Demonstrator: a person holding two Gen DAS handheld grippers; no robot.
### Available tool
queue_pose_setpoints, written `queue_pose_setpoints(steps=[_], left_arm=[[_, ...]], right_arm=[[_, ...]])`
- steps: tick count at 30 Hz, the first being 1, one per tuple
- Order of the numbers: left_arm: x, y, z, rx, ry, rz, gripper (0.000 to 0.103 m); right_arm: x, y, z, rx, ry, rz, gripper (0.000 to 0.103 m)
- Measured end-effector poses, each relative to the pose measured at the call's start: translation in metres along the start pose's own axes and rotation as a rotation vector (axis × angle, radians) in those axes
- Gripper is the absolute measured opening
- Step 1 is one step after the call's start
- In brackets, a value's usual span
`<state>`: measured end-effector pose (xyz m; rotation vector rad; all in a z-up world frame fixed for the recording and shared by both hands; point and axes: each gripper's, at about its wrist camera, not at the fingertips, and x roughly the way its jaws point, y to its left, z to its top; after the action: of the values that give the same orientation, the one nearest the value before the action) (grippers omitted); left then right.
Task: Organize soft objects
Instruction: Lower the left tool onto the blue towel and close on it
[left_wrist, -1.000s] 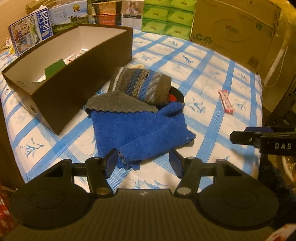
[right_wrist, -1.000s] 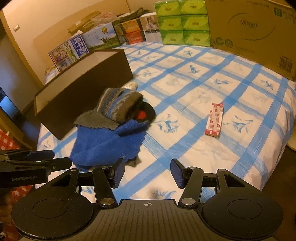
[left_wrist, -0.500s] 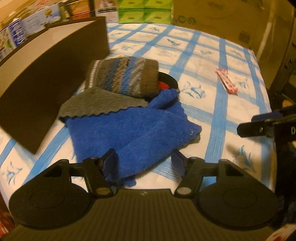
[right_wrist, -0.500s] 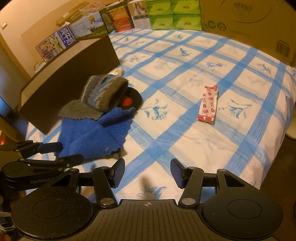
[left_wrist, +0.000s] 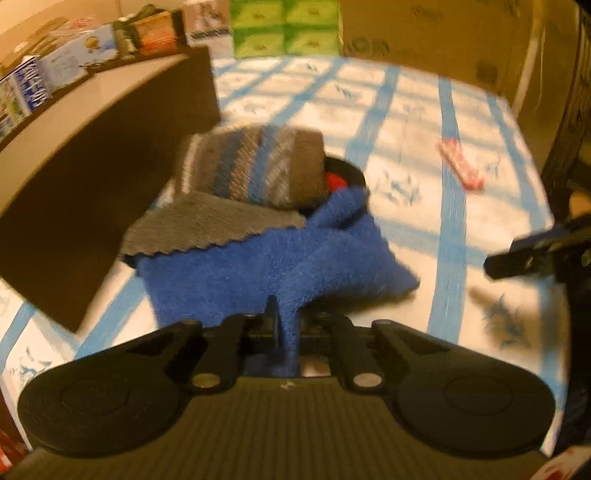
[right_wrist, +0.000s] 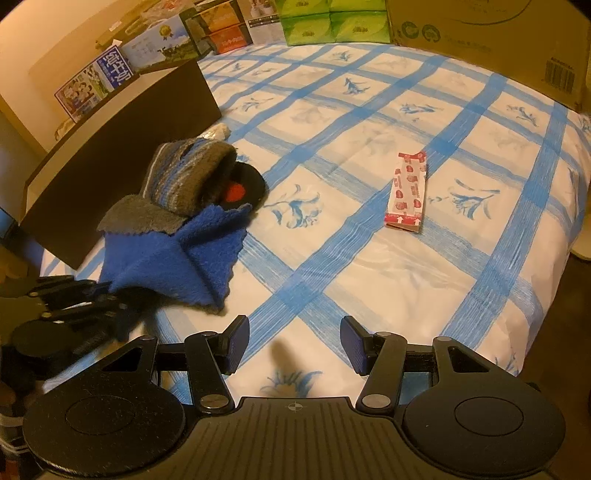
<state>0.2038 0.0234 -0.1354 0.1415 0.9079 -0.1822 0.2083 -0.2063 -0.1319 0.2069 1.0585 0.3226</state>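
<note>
The left gripper (left_wrist: 286, 325) has its jaws clamped on the near corner of the fluffy blue terry towel (left_wrist: 258, 273), which is pinched up into a ridge between them. The towel lies on the blue-and-white checked bedsheet (right_wrist: 369, 258). At its twelve o'clock a grey scalloped-edge cloth (left_wrist: 210, 225) overlaps it, and a striped grey-and-blue knitted piece (left_wrist: 255, 166) rests on top of that. A dark brown open cardboard box (left_wrist: 92, 192) stands at ten o'clock. The right gripper (right_wrist: 293, 343) hovers over bare sheet, jaws apart and empty. A red-and-white flat packet (right_wrist: 406, 194) lies at its one o'clock.
</note>
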Motion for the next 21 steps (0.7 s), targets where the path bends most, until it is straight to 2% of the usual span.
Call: queue_pose_setpoints(steps=[7,16,19,21], left_arm=[[-0.072,0.028,0.015,-0.142,-0.146,-0.031,0.005],[-0.164,0.055,0.038,-0.247,-0.332,-0.082,0.005],[-0.178,0.056,0.039,-0.249,-0.353,-0.087,0.005],[-0.169,0.054,0.038,-0.251,-0.322,-0.068,0.006]], right_arm=[[-0.006,0.000,0.000,0.007,-0.017,-0.001,0.055],[-0.013,0.004,0.000,0.001,-0.034,0.014,0.055],[-0.014,0.005,-0.001,0.000,-0.037,0.016,0.055],[-0.015,0.006,-0.001,-0.003,-0.039,0.018,0.055]])
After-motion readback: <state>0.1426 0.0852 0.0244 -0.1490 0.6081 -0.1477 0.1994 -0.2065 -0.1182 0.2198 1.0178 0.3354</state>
